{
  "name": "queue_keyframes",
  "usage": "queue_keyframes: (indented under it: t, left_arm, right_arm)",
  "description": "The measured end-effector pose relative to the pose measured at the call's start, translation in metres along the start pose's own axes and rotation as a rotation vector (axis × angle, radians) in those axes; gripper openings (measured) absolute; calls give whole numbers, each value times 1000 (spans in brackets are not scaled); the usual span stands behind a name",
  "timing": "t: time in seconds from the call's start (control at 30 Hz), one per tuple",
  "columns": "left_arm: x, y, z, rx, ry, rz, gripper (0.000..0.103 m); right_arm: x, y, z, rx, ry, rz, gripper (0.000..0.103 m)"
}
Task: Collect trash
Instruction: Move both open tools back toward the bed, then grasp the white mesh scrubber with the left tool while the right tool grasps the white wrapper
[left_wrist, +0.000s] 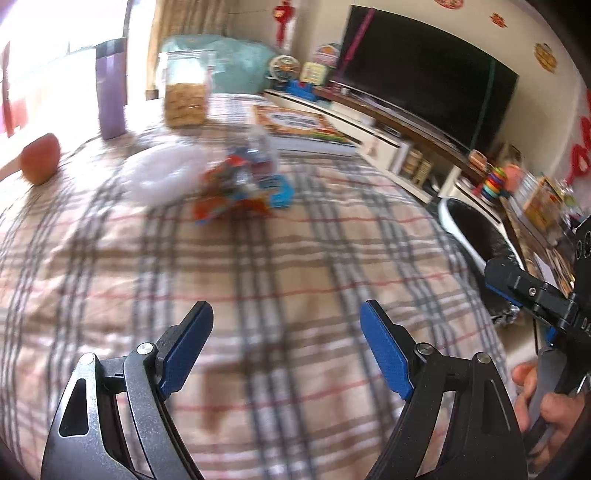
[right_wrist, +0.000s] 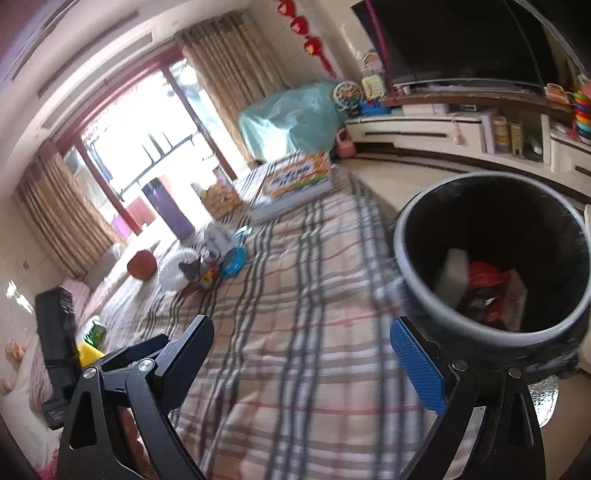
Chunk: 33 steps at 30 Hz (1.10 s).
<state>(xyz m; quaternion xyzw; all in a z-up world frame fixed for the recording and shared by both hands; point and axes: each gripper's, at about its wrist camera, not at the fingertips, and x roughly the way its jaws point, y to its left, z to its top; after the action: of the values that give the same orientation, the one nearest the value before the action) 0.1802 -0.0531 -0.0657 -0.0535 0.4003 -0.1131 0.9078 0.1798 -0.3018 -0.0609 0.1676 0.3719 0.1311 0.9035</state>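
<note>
plaid tablecloth (left_wrist: 295, 258) carries a wrapper pile (left_wrist: 240, 184); left gripper (left_wrist: 286, 332) and right gripper (right_wrist: 301, 347) gape wide, holding nothing.

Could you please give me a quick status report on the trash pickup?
Left gripper open, empty, over the plaid cloth. Right gripper open, beside the bin. Wrapper pile ahead on the cloth; bin already holds trash. Path clear.

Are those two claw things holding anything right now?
No. The left gripper and right gripper both have jaws spread wide with nothing between them.
</note>
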Motion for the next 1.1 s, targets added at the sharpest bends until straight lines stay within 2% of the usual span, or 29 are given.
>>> queue_keyframes:
  t: [0.07,0.37,0.57,0.73,0.87,1.03,1.1]
  left_arm:
    - [-2,13,-3,-17,-2,21,84]
    - [-4,67,-7,-112,6,82,84]
    - [0,89,12,-119,-17,122,84]
    - [12,105,41,-109,-47,148,84]
    - [27,116,62,-115,-64,155,84]
    - [48,120,81,-94,-58,123,83]
    - [55,121,85,-81,-56,120,78]
  right_arm:
    - [11,9,-4,9,21,26,97]
    - [45,38,-3,-39,47,33,97]
    - [72,58,14,-76,56,49,97]
    - [97,66,35,-72,39,52,96]
    - [122,75,47,-63,49,72,88]
    - [153,89,58,-76,75,94,81]
    - [165,93,62,-83,85,100,78]
